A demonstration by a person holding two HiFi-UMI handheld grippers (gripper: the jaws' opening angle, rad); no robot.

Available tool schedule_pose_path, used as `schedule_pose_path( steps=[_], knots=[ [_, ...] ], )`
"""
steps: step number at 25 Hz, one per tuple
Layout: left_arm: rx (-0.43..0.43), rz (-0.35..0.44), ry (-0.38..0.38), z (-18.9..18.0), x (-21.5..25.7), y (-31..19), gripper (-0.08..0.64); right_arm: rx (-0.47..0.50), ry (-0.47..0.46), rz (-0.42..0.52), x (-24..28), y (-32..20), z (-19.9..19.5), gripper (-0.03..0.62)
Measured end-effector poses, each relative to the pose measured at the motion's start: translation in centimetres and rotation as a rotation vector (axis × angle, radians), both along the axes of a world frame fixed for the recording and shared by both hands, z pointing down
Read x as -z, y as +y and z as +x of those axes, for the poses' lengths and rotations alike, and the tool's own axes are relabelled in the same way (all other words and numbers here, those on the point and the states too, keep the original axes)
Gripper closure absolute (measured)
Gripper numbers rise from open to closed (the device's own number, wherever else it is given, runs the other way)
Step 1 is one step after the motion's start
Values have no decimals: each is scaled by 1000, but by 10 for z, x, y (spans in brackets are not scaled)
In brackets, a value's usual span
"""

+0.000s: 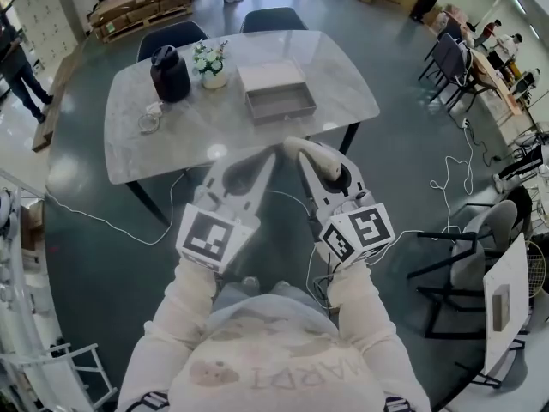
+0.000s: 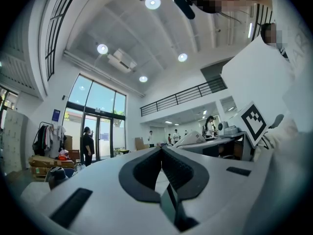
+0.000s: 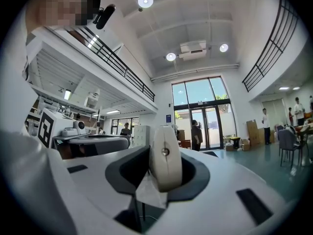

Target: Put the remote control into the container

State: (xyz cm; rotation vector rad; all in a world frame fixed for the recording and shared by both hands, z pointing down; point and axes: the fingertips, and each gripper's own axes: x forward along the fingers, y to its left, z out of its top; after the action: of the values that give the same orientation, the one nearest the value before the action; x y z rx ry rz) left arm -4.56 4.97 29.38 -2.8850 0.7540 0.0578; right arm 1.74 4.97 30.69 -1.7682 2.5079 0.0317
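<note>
Remote control (image 3: 165, 155) clamped between right gripper (image 3: 164, 166) jaws; left gripper (image 2: 161, 153) jaws together, empty

Pale worktop (image 1: 171, 136), marble-look, polished and reflective. Grey container (image 1: 283, 110), matt, like card. Cream remote (image 3: 165, 158), smooth plastic with a slight sheen. Left tool (image 2: 161, 151) and right tool (image 3: 165, 151): white matt plastic shells, dark ribbed pads (image 2: 178, 170). Dark floor (image 1: 103, 264), glossy.

A pale marbled table (image 1: 163, 131) is seen from above. On it a dark jug (image 1: 170, 74) is set just beside a small pot of flowers (image 1: 210, 65), and what may be a coiled white cable (image 1: 151, 120) lies near the jug. Two dark chairs (image 1: 171, 37) are drawn up at the far side, with wooden pallets (image 1: 141, 7) stacked beyond.
</note>
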Motion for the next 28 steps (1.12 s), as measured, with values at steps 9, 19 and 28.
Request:
schedule_pose_path(
  steps=[9,19,28],
  knots=[
    [-43,-28,1,-4,-9,-14,551,-80,5,-63,-18,-48,22,483],
    [-30,-48,5,37,-17,-65,549,-62,3,-147,-51,-138,68,483],
    [57,-59,4,82,-10,-126,549,34,28,-216,-78,-224,102,483]
  ],
)
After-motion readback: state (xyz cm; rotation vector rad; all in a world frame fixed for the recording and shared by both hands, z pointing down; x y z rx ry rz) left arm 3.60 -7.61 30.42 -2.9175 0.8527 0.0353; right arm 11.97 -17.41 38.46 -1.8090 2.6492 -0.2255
